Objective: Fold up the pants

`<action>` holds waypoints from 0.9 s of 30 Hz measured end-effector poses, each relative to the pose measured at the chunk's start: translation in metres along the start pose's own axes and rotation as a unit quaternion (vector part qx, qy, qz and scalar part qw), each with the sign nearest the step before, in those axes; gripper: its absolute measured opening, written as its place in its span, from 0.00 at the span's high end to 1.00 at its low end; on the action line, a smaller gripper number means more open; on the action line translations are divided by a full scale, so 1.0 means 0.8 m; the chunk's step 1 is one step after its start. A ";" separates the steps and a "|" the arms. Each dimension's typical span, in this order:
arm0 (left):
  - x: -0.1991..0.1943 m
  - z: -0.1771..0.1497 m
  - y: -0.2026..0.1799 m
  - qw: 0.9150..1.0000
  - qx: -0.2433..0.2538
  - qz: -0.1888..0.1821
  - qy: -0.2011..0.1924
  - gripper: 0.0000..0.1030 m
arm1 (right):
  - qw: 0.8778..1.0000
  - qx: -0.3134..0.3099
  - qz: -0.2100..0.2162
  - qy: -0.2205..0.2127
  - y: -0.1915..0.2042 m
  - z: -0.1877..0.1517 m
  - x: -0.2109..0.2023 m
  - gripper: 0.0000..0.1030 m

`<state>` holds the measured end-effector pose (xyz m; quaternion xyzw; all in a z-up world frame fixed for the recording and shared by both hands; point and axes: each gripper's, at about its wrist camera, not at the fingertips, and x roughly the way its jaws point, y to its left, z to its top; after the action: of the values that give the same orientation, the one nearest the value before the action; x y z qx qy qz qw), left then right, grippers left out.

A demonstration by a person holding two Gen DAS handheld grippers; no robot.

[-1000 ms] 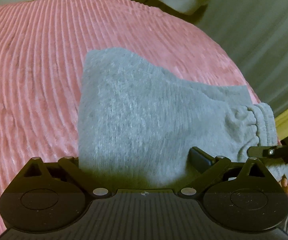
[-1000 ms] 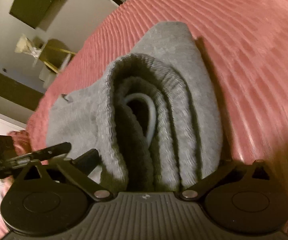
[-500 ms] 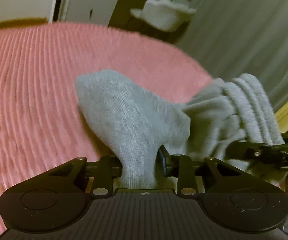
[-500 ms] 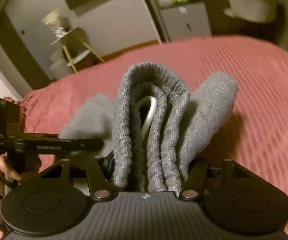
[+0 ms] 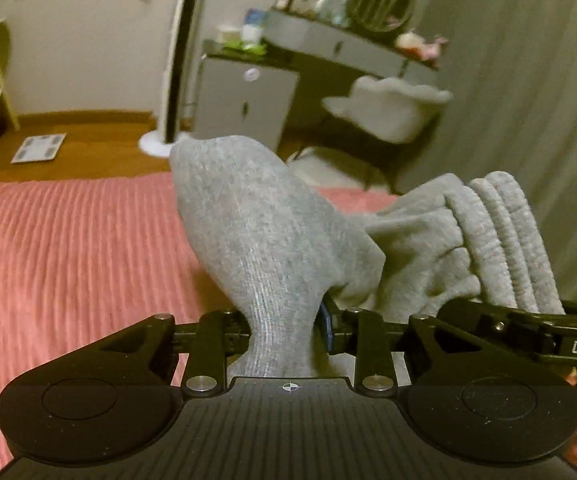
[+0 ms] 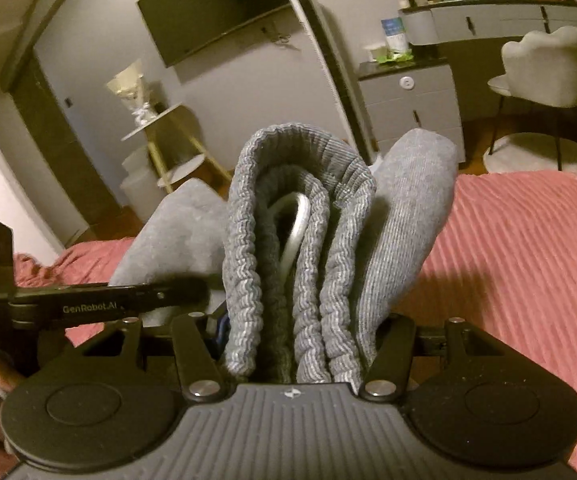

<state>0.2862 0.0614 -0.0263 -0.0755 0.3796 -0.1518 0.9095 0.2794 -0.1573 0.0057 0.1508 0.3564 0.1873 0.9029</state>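
Pants [image 5: 272, 240] stand bunched upright above the bed [image 5: 68, 248], waistband folds pointing up. Your left tool [image 5: 284, 332] pinches a gray fold; your right tool [image 6: 296, 344] clamps the ribbed waistband [image 6: 300, 216].

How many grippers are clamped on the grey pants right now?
2. The left gripper pinches a plain grey fabric fold of the grey knit pants; the right gripper clamps the bunched ribbed waistband.
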 end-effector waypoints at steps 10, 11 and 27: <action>0.059 -0.038 0.074 0.992 -0.001 0.122 0.028 0.29 | 0.985 -0.010 -0.168 0.032 -0.053 -0.013 0.064 0.19; 0.047 -0.044 0.087 0.989 -0.013 0.146 0.018 0.21 | 0.982 -0.003 -0.190 0.020 -0.058 -0.016 0.054 0.15; -0.021 -0.128 0.052 0.980 -0.051 0.187 0.035 0.07 | 0.934 -0.188 -0.305 0.017 0.017 -0.103 0.019 0.00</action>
<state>0.2109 0.1036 -0.0970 -0.0444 0.4256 0.0383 0.9030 0.2287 -0.1267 -0.0555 -0.1405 0.3591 -0.0310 0.9222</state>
